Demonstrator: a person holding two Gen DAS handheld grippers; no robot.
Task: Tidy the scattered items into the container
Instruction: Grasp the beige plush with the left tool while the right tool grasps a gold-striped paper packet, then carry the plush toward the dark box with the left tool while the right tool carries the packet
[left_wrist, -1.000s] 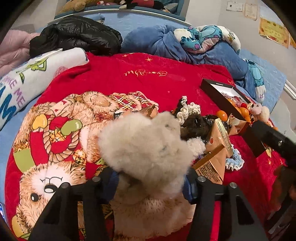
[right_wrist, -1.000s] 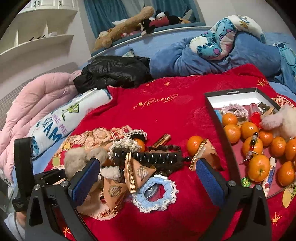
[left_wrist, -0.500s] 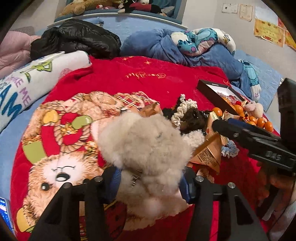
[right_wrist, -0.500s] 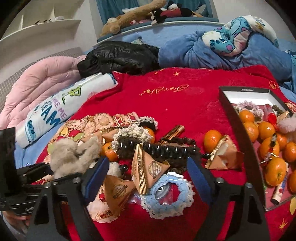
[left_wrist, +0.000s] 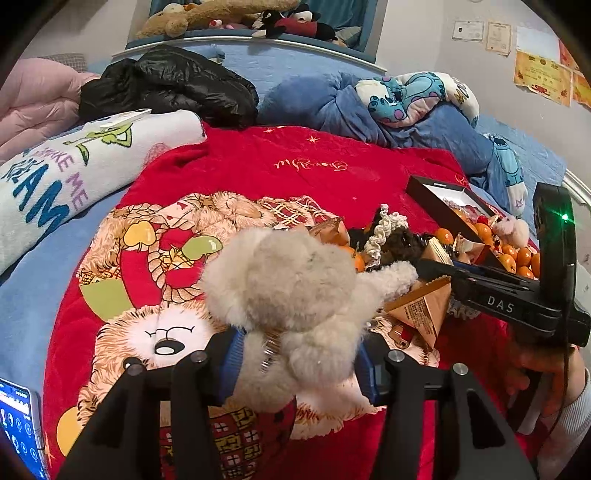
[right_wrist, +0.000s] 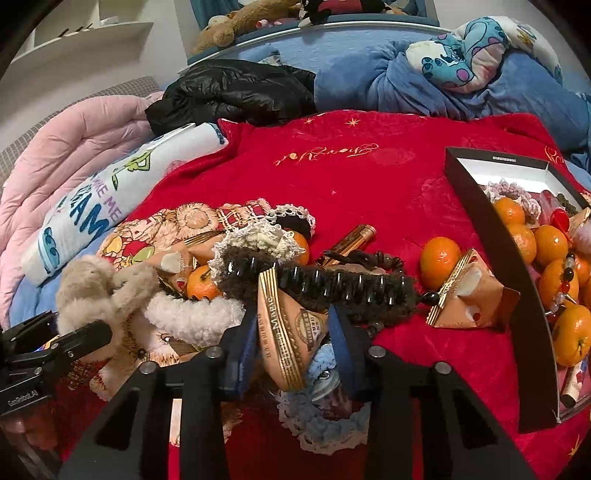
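My left gripper (left_wrist: 297, 363) is shut on a fluffy beige plush toy (left_wrist: 284, 280) and holds it above the red blanket; the toy also shows at the left of the right wrist view (right_wrist: 96, 284). My right gripper (right_wrist: 291, 338) is shut on a brown triangular snack packet (right_wrist: 288, 325) in the pile of scattered items. The pile holds a black hair claw (right_wrist: 325, 282), lace scrunchies (right_wrist: 258, 236), tangerines (right_wrist: 439, 254) and another packet (right_wrist: 469, 295). The black box (right_wrist: 491, 236) at the right holds tangerines and small items.
A red teddy-print blanket (left_wrist: 295, 166) covers the bed. A rolled white towel (left_wrist: 74, 166), a black jacket (left_wrist: 170, 85), a blue duvet (left_wrist: 369, 110) and a pink quilt (right_wrist: 62, 155) lie behind. A phone (left_wrist: 18, 424) lies at the lower left.
My right gripper moved left into the pile and closed from wide open onto the triangular packet. My left gripper kept hold of the plush toy and lifted it slightly.
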